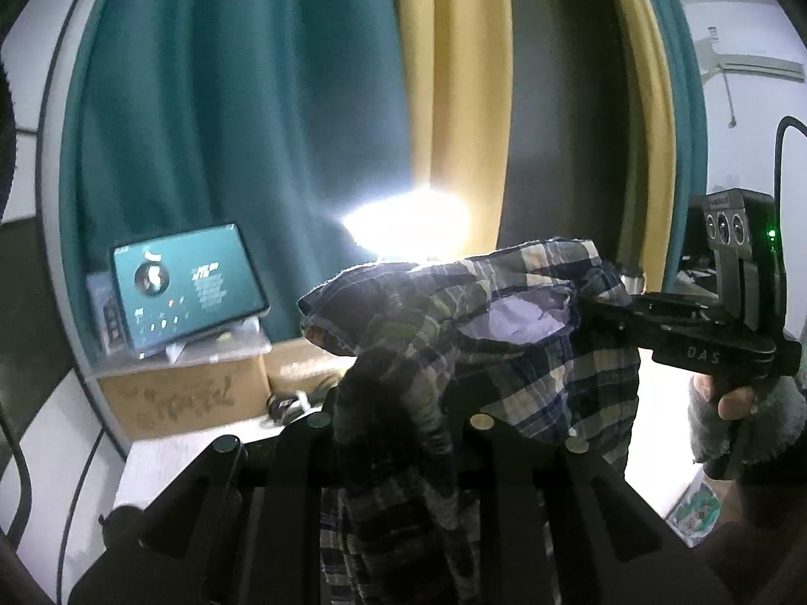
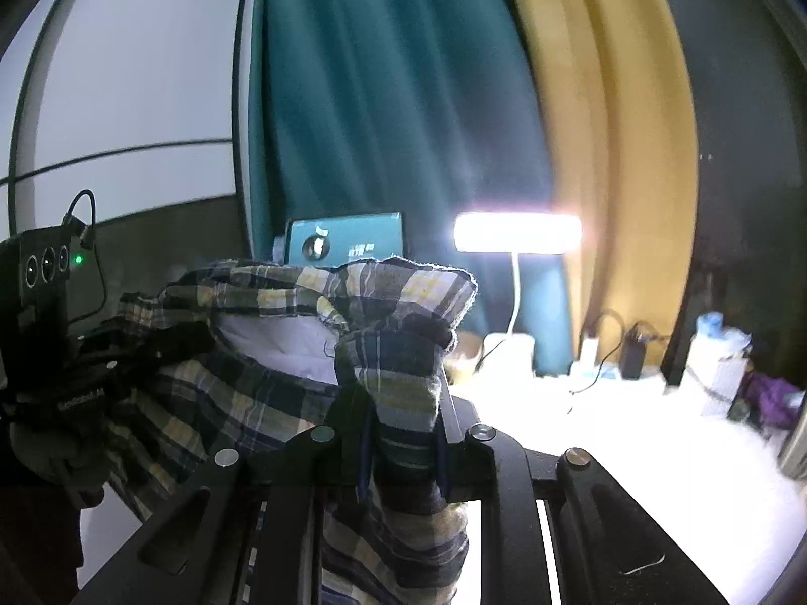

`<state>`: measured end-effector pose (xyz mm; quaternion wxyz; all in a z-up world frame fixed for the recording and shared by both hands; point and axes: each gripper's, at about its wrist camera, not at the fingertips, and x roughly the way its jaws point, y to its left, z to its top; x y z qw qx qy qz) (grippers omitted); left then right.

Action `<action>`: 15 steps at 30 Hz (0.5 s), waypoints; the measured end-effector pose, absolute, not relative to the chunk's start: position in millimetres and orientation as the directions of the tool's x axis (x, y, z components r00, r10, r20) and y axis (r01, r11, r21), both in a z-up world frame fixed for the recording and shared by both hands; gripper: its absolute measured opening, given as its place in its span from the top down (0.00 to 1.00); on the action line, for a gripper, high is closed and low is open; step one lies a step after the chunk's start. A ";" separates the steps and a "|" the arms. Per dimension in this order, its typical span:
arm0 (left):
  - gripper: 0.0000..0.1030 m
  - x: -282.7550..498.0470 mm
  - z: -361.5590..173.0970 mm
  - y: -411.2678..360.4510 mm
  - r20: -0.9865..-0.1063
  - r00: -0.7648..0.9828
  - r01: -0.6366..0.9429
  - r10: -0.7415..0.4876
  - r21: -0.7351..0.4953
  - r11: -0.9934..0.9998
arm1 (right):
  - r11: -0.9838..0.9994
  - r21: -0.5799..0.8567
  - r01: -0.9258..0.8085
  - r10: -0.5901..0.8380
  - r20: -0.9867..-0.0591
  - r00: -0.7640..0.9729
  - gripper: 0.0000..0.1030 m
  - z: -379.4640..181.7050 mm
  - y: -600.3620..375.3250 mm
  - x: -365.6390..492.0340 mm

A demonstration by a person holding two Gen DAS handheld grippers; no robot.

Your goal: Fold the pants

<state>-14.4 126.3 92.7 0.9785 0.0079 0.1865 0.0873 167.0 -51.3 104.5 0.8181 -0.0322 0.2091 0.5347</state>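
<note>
The left gripper [image 1: 388, 418] pinches one bunched end of the plaid pants [image 1: 504, 322], which hang in the air in front of the teal curtain [image 1: 227, 126], off the white table [image 2: 630, 428]. The right gripper [image 2: 403, 433] clamps the other end, just beside. The thick wad between each pair of jaws looks likely to slip; uneven pulling would probably skew the fold.

Behind you: teal curtain [image 1: 227, 126] w/ yellow curtain [image 1: 454, 101] beside it. Lit tablet [image 1: 186, 287] is propped on a cardboard box [image 1: 186, 393] at left. Bright lamp [image 2: 517, 233] glares over the white counter [image 2: 630, 428]; chargers & cables near its base.
</note>
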 end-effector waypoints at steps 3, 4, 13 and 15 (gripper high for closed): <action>0.83 -7.2 80.8 132.1 -0.401 0.903 -0.157 0.155 0.028 0.987 | 0.431 0.202 -0.879 0.856 -0.400 0.328 0.81 91.6 -44.8 174.3; 0.82 -4.9 77.5 133.8 -0.408 0.900 -0.158 0.154 0.025 0.987 | 0.434 0.208 -0.877 0.853 -0.408 0.325 0.81 87.0 -41.6 177.9; 0.82 34.4 52.7 153.1 -0.482 0.864 -0.163 0.148 0.011 0.987 | 0.451 0.243 -0.859 0.830 -0.467 0.304 0.81 54.8 -17.2 210.9; 0.82 44.1 46.2 158.9 -0.500 0.854 -0.162 0.145 0.010 0.987 | 0.456 0.254 -0.853 0.824 -0.484 0.296 0.81 45.9 -12.2 220.7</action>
